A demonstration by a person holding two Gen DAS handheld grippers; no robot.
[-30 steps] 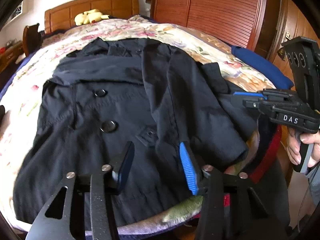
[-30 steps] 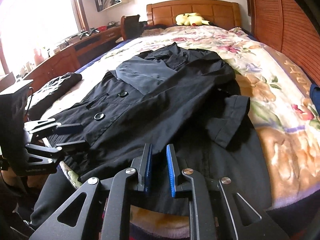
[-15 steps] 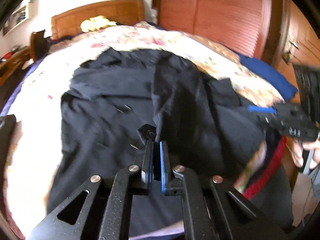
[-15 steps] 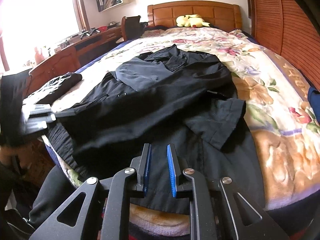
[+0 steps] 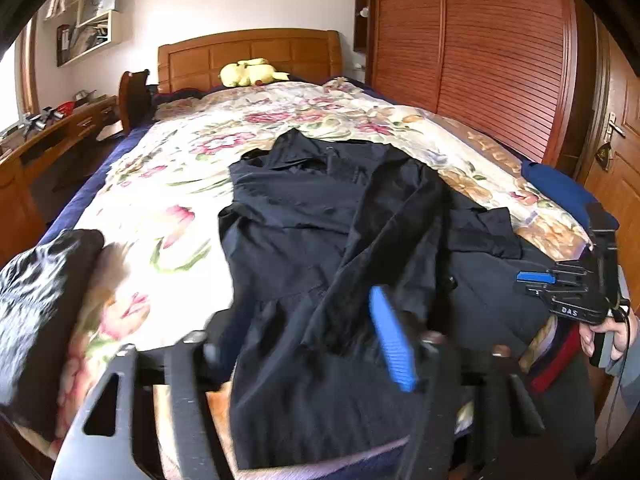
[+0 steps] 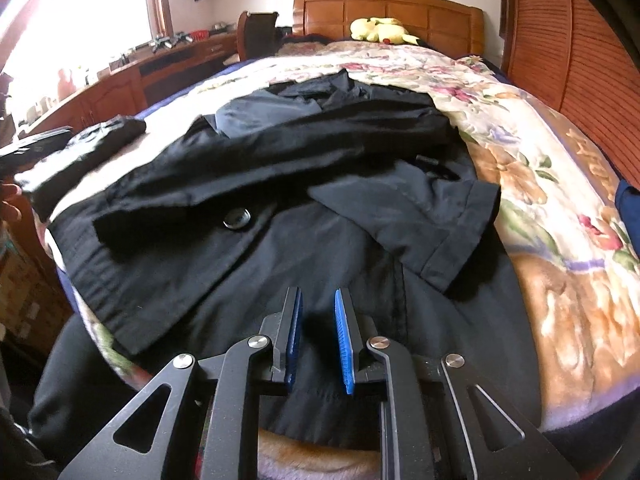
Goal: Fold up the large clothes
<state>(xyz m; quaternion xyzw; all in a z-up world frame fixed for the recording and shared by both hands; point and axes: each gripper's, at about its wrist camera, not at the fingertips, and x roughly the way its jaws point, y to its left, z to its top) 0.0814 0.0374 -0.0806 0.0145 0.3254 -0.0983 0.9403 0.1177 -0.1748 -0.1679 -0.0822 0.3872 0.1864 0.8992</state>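
Here, black coat on the bed, near its foot edge
Left gripper just opened wide, holding nothing; right gripper narrow, empty

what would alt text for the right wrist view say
A black coat lies partly folded on a floral bedspread, one short sleeve laid across its front. The right gripper hovers above its hem, jaws slightly apart, holding nothing.
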